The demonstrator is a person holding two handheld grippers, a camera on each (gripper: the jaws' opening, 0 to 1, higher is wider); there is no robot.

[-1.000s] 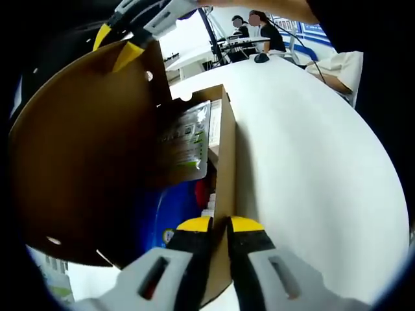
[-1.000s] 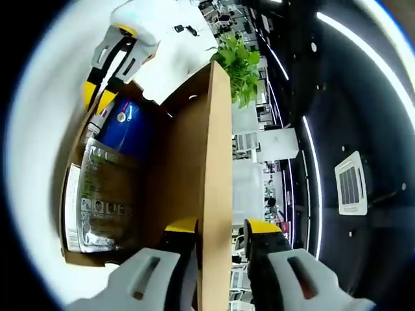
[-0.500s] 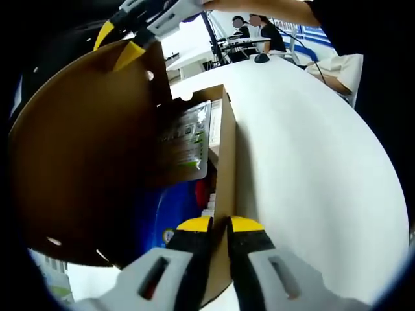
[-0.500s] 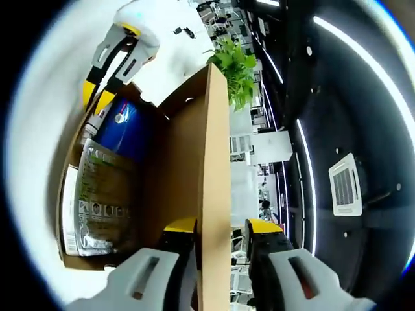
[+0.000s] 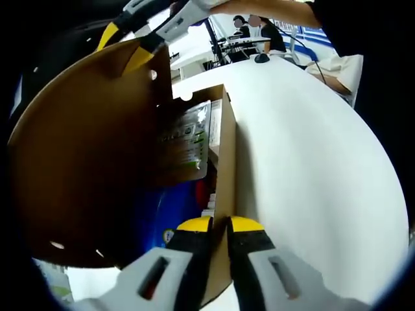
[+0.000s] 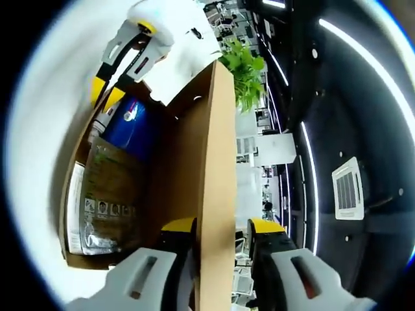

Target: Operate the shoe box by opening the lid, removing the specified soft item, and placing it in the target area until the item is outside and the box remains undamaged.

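Observation:
A brown cardboard shoe box [image 5: 225,139] lies on a white table [image 5: 311,162] with its lid [image 5: 84,149] swung up. My left gripper [image 5: 219,225] is shut on the box's near side wall, which stands between the yellow tips. My right gripper [image 6: 222,227] is shut on the lid's free edge [image 6: 217,162]; it also appears as the right gripper [image 5: 123,46] at the lid's top corner. Inside lie a clear packet with a green label [image 5: 185,139] and a blue item [image 5: 168,207]. The packet [image 6: 104,201], the blue item [image 6: 126,123] and the left gripper [image 6: 107,92] are in the right gripper view.
The white table stretches wide to the box's right. Seated people [image 5: 259,29] and desk gear are at its far end, and a white sleeve [image 5: 340,68] rests at the right edge. A green plant [image 6: 243,65] stands behind the lid.
The right gripper has shifted the lid's free edge slightly, tilting the lid a little further. The left gripper stays clamped on the box wall.

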